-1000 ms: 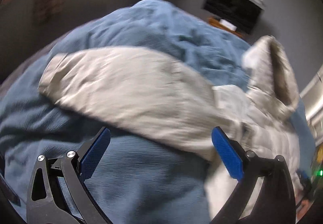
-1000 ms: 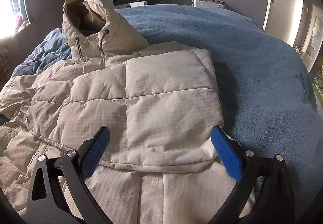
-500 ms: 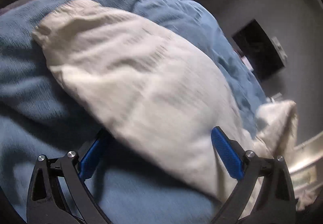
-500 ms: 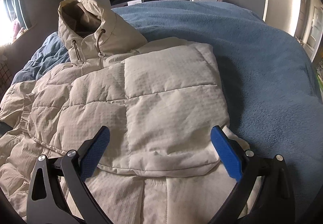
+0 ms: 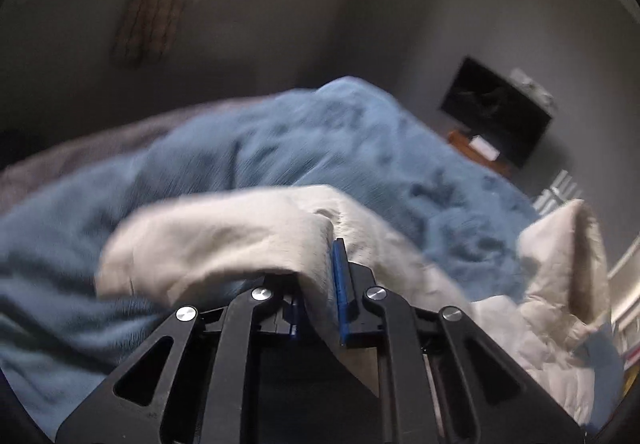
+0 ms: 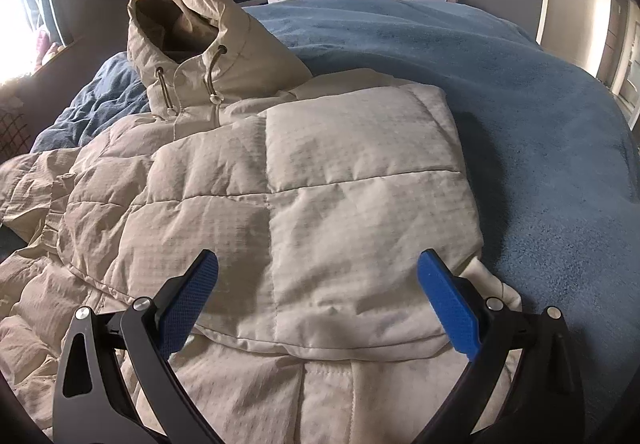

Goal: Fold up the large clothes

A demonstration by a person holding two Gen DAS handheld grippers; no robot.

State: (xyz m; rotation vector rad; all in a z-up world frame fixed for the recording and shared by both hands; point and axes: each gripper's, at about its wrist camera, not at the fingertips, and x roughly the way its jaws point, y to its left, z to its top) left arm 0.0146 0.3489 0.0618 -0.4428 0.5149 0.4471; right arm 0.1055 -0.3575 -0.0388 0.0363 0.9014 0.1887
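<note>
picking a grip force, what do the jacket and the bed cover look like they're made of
Hooded puffer jacket: looks like thin woven synthetic shell, matte cream, with a fine ripstop-style grid and stitched, padded quilt panels. Bed cover: seems a soft fleece or plush, matte blue, with a fuzzy nap. The left tongs are shut on a jacket fold, which bunches easily.

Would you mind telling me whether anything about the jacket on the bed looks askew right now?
The hood stands upright rather than lying flat, and the sleeve pinched in the left gripper is bunched off the blue blanket. The right gripper is open above the folded panel.
</note>
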